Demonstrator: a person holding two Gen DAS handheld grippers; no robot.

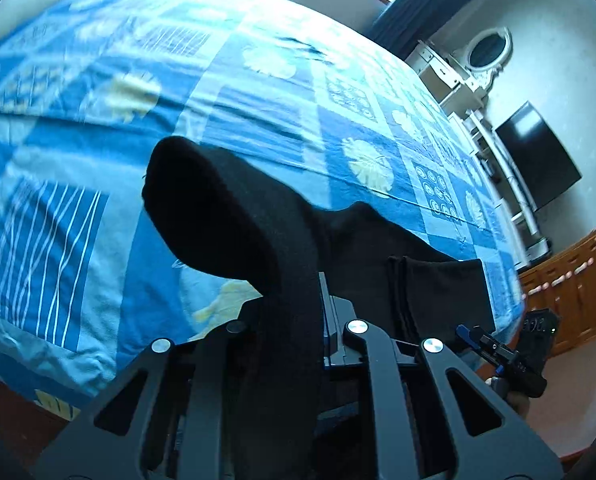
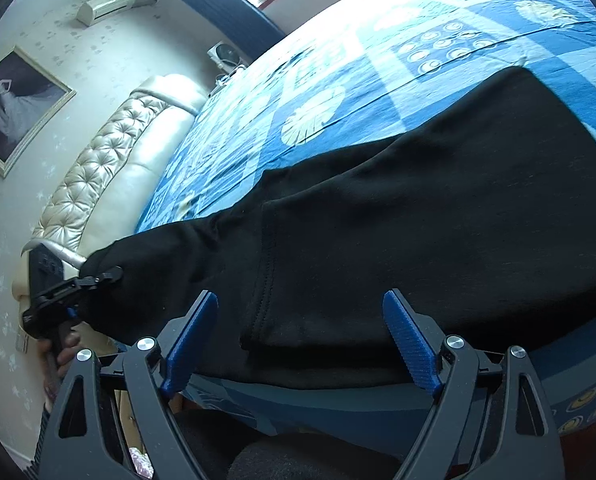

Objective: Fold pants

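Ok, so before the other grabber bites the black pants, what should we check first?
1. Left hand-held gripper holding the black pants: ok, it is clamped on one end and the cloth is lifted.
2. Right hand-held gripper open: ok, its blue pads stand wide apart.
3. Pants edge between those pads: ok, the near edge lies right in front of them.
4. Pants lying flat on the blue bedspread: cannot tell, the cloth is too dark to show wrinkles.
5. Pants safely on the bed: not ok, the near edge sits right at the bed's edge.
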